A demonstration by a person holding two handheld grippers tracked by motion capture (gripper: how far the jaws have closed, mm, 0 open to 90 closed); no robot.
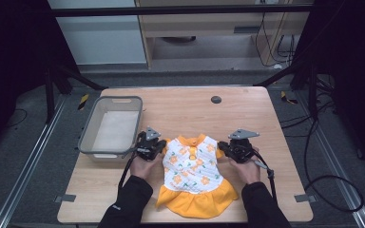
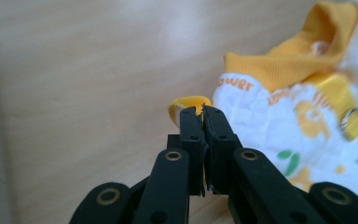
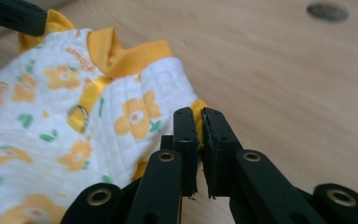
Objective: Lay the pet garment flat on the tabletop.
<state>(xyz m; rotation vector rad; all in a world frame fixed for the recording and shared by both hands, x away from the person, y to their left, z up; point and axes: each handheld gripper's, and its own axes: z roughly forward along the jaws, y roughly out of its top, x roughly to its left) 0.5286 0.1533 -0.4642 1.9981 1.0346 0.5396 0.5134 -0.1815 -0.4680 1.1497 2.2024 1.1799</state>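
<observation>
The small flowered dress (image 1: 193,173) is lying flat on the table (image 1: 247,109), just right of the grey bin (image 1: 111,126). The left gripper (image 2: 199,112) and right gripper (image 3: 198,114) are each pinching a yellow sleeve edge, likely so both shoulders lift evenly together.

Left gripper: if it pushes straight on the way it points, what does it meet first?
The left gripper is shut on the dress's yellow sleeve cuff, so that comes first. Past it the line likely crosses the dress toward the right gripper; depth unclear.
</observation>
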